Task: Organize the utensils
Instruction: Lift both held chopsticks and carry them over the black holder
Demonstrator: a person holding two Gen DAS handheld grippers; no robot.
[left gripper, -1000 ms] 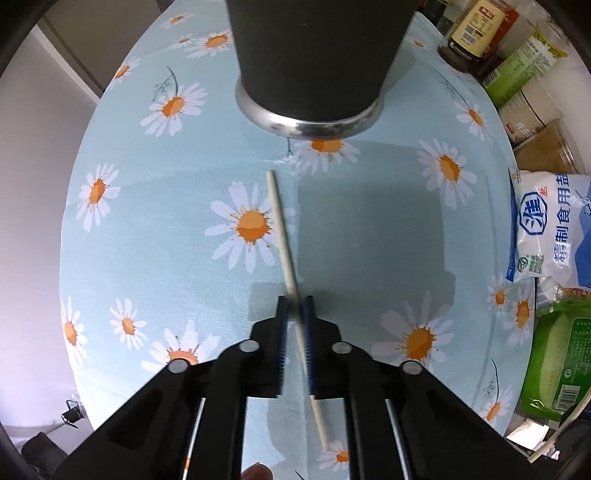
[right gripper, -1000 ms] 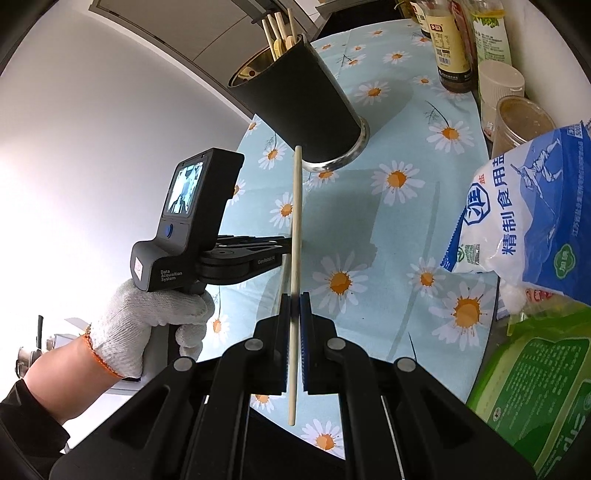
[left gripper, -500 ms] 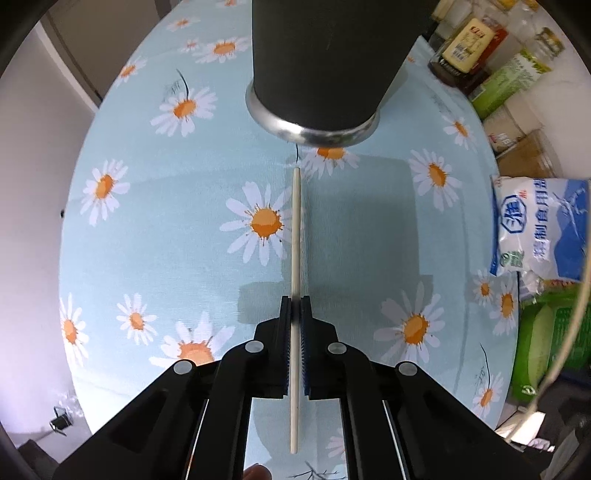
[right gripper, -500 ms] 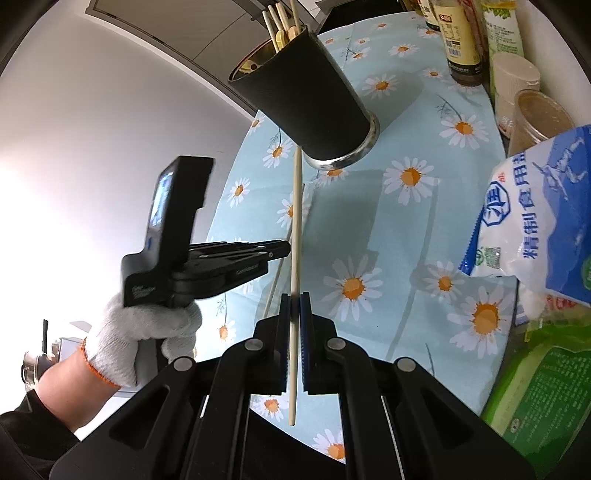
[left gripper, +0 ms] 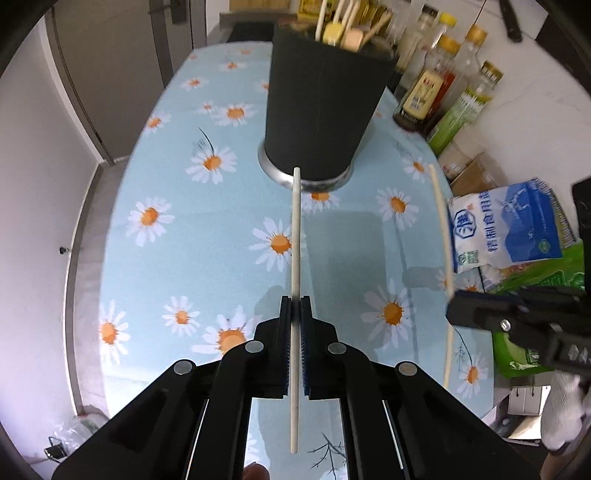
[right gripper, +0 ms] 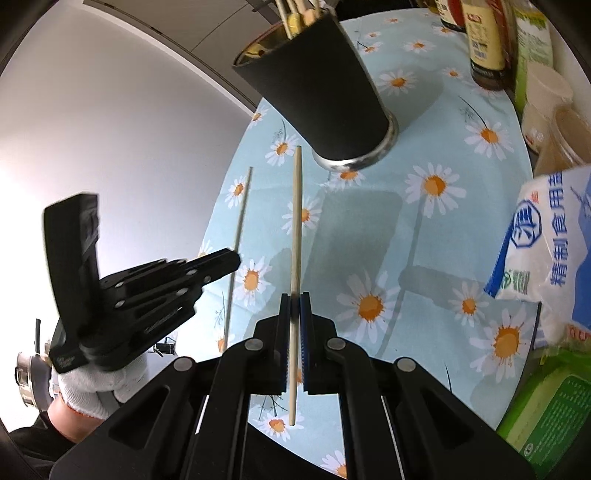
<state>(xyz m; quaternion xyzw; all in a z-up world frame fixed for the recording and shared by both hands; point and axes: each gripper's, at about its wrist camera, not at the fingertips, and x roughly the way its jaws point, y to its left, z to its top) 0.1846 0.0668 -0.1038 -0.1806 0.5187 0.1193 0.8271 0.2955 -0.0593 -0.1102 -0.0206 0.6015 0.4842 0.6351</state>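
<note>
The left gripper [left gripper: 294,310] has its jaws closed tight on a pale chopstick [left gripper: 295,236], gripped a little below the middle, so that the long end reaches forward over the daisy-print tablecloth [left gripper: 177,236] toward the foot of the black utensil holder [left gripper: 325,107]. The right gripper [right gripper: 294,306] is clamped in the same way on a second chopstick [right gripper: 296,221], whose tip ends just short of the holder's metal base ring. Both sticks are held in the air above the cloth, side by side and apart from each other.

The holder stands upright near the far edge of the table, and several wooden-handled utensils [left gripper: 343,29] stick out of its top. Along the table's right edge stand sauce bottles [left gripper: 428,92], and nearer the front right corner lie a blue and white salt bag [left gripper: 517,229] and a green packet [right gripper: 546,413]; the jars between them are too blurred to name for certain. A white-gloved hand [right gripper: 92,384] holds the left gripper off the table's left edge.
</note>
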